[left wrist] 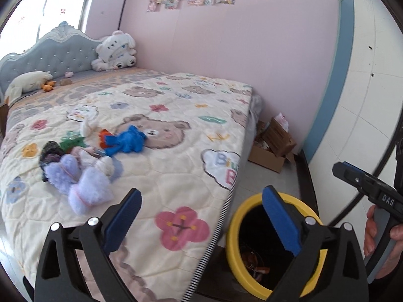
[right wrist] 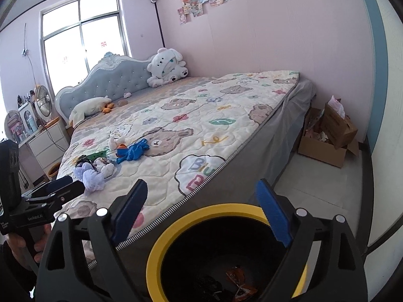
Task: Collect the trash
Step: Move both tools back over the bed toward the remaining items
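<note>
Tongs spread wide on both sides, nothing between the blue pads. Left tongs (left wrist: 202,216) over the near edge of the bed (left wrist: 176,115), right pad against the yellow rim of the trash bin (left wrist: 233,241). Right tongs (right wrist: 204,209) above the same bin (right wrist: 156,256), looking down into its dark inside. Bin on the floor, just beside the bed's near corner. Wrapper (right wrist: 239,280), orange and crumpled, at the bin's bottom, more dark scraps beside it. Clutter (left wrist: 83,156) still on the quilt, well apart from both tongs: lilac fluffy pieces, a blue cloth item (left wrist: 128,142), a green wrapper, a dark crinkled bag, white bits. Plush bear (left wrist: 115,50) against the padded headboard, white plush goose (left wrist: 27,80) lying near it. Cardboard box (left wrist: 273,146) open on the floor past the bed's foot, by the pink wall. Hand (left wrist: 377,241) gripping the right tongs' handle at the picture's right edge.
</note>
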The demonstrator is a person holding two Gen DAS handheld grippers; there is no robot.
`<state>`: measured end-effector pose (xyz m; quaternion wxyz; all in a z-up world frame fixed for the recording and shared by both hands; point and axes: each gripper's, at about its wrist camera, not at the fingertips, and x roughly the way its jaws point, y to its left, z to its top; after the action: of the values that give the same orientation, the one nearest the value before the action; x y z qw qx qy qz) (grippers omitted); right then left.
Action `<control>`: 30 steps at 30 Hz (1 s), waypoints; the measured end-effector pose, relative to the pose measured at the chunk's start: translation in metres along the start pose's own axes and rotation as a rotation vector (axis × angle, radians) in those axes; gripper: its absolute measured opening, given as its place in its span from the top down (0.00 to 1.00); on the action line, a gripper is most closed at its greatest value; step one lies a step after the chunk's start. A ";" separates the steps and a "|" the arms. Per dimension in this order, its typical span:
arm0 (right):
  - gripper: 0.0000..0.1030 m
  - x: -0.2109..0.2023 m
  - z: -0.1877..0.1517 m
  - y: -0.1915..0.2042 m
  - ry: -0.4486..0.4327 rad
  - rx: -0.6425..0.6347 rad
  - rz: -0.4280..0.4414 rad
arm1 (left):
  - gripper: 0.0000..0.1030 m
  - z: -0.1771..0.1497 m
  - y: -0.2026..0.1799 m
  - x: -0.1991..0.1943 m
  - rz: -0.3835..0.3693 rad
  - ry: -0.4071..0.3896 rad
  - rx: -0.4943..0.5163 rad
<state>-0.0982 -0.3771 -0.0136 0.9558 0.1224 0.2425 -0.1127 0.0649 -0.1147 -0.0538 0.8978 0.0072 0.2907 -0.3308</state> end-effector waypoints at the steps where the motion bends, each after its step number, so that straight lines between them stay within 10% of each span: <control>1: 0.17 0.003 0.002 0.008 -0.009 -0.012 0.011 | 0.09 0.003 0.007 -0.003 0.014 -0.011 -0.012; 30: 0.09 0.139 0.023 0.184 0.091 -0.134 0.339 | 0.08 0.053 0.217 -0.019 0.374 -0.082 -0.229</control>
<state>0.0818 -0.2322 -0.0291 0.9552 0.1026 0.2681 0.0719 0.2109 0.0546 -0.0384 0.9495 -0.0544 0.2835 -0.1232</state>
